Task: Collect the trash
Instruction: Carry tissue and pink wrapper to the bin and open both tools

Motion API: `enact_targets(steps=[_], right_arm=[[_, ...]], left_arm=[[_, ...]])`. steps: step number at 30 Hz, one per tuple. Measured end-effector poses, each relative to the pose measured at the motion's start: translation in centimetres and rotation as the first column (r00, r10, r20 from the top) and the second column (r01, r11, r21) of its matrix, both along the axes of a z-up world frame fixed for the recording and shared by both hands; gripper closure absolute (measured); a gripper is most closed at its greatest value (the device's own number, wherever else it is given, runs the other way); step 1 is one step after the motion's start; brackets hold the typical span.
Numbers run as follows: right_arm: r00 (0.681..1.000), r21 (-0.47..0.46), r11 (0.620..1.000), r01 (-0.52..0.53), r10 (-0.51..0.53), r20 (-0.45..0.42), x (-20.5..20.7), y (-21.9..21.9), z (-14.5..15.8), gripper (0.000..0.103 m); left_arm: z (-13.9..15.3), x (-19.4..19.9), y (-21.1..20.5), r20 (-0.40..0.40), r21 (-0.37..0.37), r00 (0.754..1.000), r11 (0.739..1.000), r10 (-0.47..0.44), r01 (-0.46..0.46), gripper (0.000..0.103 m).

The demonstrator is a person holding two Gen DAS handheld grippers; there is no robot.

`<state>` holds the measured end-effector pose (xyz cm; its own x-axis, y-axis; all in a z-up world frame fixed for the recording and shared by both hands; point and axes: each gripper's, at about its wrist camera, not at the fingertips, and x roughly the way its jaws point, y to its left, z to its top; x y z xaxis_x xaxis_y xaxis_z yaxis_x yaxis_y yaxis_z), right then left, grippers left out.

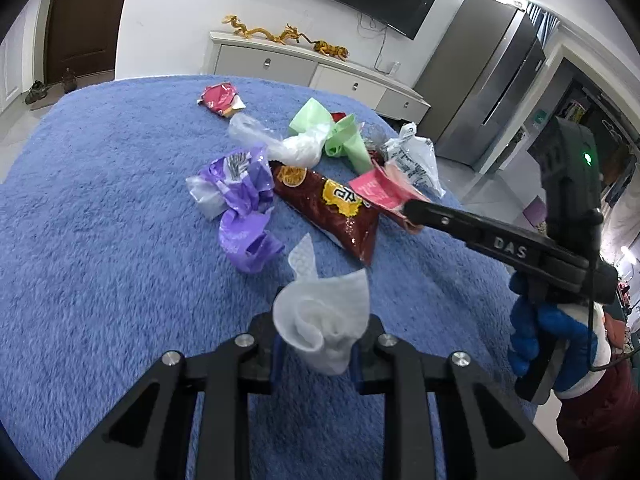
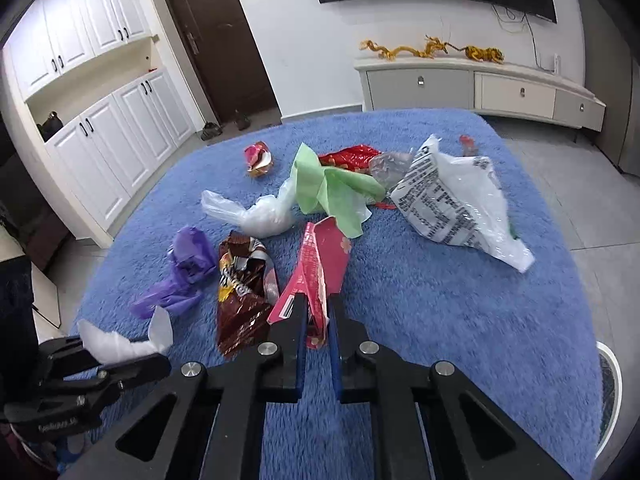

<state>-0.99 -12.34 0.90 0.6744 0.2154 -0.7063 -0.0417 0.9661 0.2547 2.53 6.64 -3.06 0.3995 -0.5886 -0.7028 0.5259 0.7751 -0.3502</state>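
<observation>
My left gripper is shut on a crumpled white tissue, held above the blue rug; the tissue also shows in the right wrist view. My right gripper is shut on a pink wrapper, which also shows in the left wrist view. Beside it lie a brown snack bag and a purple bag. Farther off lie a clear plastic bag, a green bag, a printed white bag, a red wrapper and a small pink wrapper.
A white TV cabinet with golden dragon figures stands behind the rug, under a wall TV. White cupboards and a dark door are at the left. A grey fridge stands at the right. A white round rim shows at the right edge.
</observation>
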Motion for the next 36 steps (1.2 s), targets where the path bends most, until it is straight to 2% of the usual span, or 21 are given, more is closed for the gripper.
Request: enact_targets(steps=[5,10,15,19,24,27,31,36], right_arm=[[0.999,0.019,1.0,0.006,-0.007,0.045,-2.6,-0.9,1.3,0.095],[0.995,0.031,0.999,0.044,-0.047,0.092,-5.1,-2.6,2.5,0.095],[0.984,0.036,0.991,0.13,-0.133,0.12,-7.9,-6.1,3.3,0.095],[0.962,0.032,0.971,0.239,-0.241,0.13,-10.8,-10.5,3.3,0.095],[0.908,0.035,0.914,0.403,-0.405,0.107,-14.4,-17.3,2.1,0.095],[0.87,0.049,0.872,0.486,-0.489,0.07,-15.8,-21.0,0.6,0.095],[0.821,0.062,0.82,0.569,-0.571,0.016,-16.4,-25.5,-1.5,0.094],[0.772,0.078,0.768,0.636,-0.633,-0.058,-16.8,-30.0,-4.6,0.094]], left_arm=[[1.8,-1.4,0.0,0.034,0.0,0.999,1.0,0.002,-0.002,0.08],[3.3,-2.6,-1.9,0.051,0.005,0.998,0.999,-0.037,0.036,0.08],[4.2,-3.2,-6.4,0.066,0.024,0.99,0.992,-0.125,0.123,0.08],[5.3,-3.8,-11.5,0.112,0.058,0.969,0.975,-0.221,0.216,0.08],[6.4,-4.1,-19.1,0.127,0.084,0.926,0.934,-0.357,0.349,0.08],[6.4,-4.5,-25.0,0.125,0.105,0.891,0.899,-0.437,0.426,0.08],[5.1,-4.8,-32.8,0.062,0.105,0.851,0.852,-0.521,0.513,0.079],[2.3,-5.3,-41.0,-0.006,0.127,0.816,0.809,-0.577,0.573,0.078]])
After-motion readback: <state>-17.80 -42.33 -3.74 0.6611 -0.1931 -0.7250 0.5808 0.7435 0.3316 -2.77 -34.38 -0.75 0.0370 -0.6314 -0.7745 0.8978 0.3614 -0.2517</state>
